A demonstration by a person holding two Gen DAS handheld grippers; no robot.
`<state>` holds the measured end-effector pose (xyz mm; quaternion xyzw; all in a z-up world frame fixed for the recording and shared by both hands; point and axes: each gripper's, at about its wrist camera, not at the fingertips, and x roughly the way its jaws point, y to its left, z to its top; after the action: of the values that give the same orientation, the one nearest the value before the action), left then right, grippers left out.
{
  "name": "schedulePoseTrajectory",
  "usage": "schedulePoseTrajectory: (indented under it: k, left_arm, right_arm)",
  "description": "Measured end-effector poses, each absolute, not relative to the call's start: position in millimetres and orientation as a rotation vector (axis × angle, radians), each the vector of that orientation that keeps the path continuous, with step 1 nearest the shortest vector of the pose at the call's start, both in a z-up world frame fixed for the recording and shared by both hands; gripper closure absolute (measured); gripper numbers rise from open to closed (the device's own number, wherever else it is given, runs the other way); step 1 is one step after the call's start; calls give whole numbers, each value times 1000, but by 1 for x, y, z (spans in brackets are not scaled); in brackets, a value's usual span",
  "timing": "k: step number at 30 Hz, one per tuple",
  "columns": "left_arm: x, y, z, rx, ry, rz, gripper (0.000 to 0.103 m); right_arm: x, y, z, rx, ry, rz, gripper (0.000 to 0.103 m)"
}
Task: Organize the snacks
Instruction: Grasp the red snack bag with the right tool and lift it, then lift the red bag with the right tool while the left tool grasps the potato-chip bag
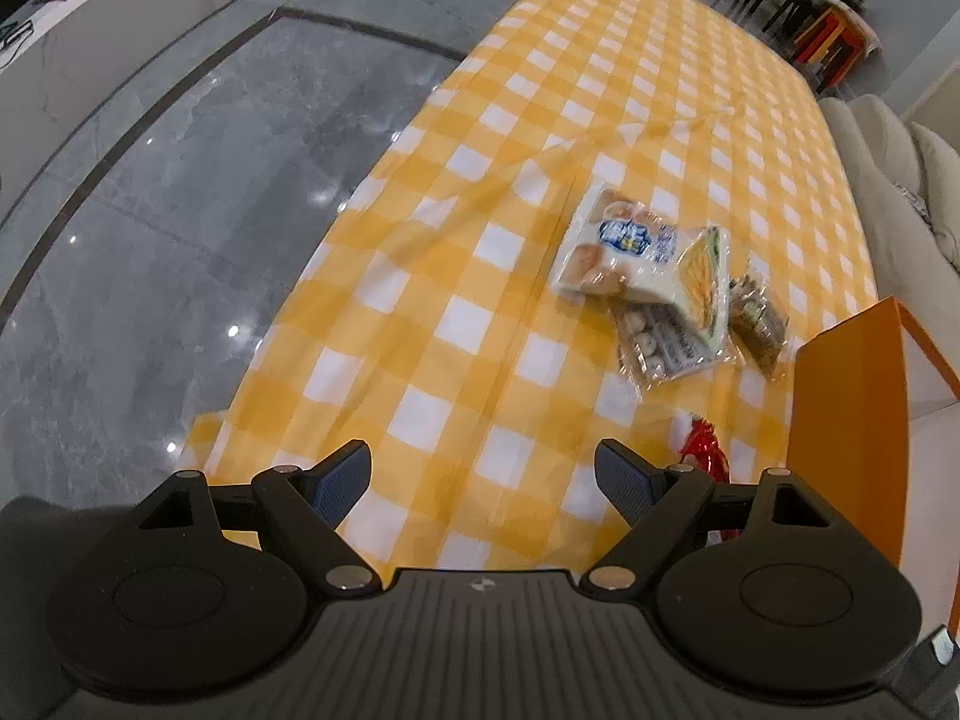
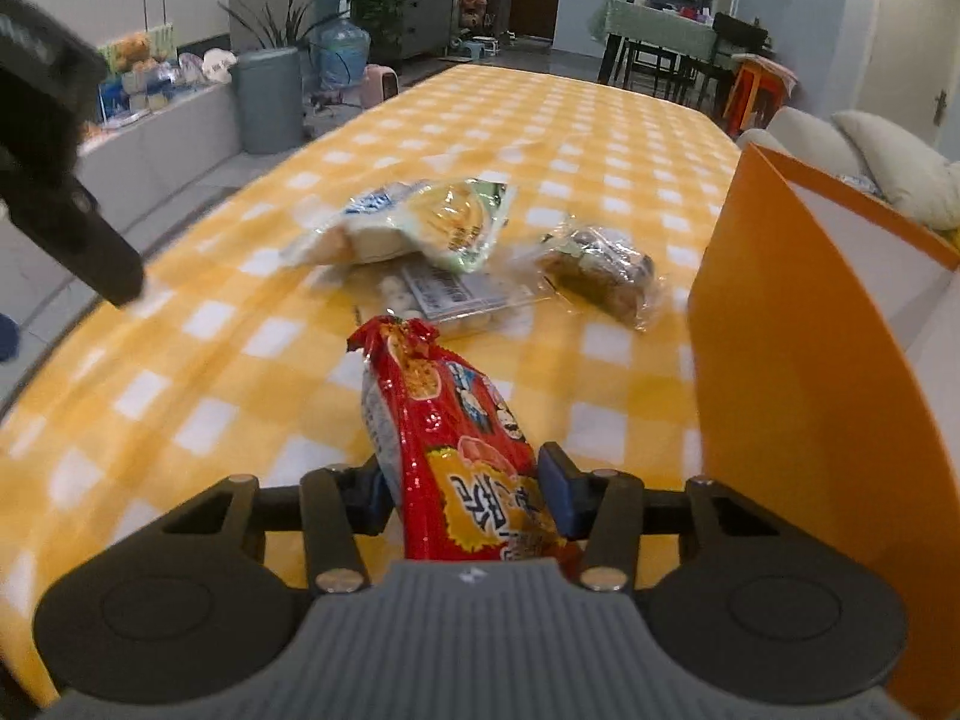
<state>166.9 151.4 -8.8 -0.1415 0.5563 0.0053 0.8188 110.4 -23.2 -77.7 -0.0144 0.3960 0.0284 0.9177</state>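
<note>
Holding the red snack packet (image 2: 456, 450) between the pads of my right gripper (image 2: 462, 495), I judge the largest risk to be the orange box (image 2: 798, 396) at my right: its tall near wall stands just beside the packet, and if I swing across without lifting enough, the packet's free crimped end could catch on that wall and be dragged out of the grip. The jaws stand partly closed with both pads against the packet's sides, low on its length, so most of the bag hangs forward unsupported; being slick film, it could slide or twist. A smaller worry is the pile ahead on the yellow checked tablecloth (image 2: 198, 384): the white bread bag (image 2: 384, 228) lies over a clear packet of small round sweets (image 2: 444, 300), with a brown wrapped snack (image 2: 606, 276) just beside them, and a low pass could knock them. My left gripper (image 1: 483, 483) hangs wide open over bare cloth, holding nothing. The right wrist view shows the grip itself and the box's open white inside; the left wrist view shows only a sliver of the red packet (image 1: 705, 450) near its right finger, but it shows the table edge, the grey floor (image 1: 150, 210) beyond, and how the pile overlaps.
</note>
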Motion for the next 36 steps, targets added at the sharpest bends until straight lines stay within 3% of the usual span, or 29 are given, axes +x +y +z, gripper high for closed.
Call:
schedulePoseTrajectory:
  k: [5, 8, 13, 18, 36]
  left_arm:
    - [168, 163, 10, -405, 1050, -76, 4]
    - [184, 150, 19, -315, 1002, -124, 4]
    - [216, 121, 25, -88, 955, -338, 4]
    - [217, 98, 28, 257, 772, -581, 4]
    - [293, 26, -51, 941, 758, -1090, 4]
  right_arm:
    - [106, -24, -63, 7, 785, 100, 67]
    - [110, -26, -61, 5, 768, 97, 73]
    - [119, -39, -63, 90, 758, 101, 73]
    - [124, -45, -72, 140, 747, 94, 73]
    - [142, -54, -88, 221, 772, 46, 73]
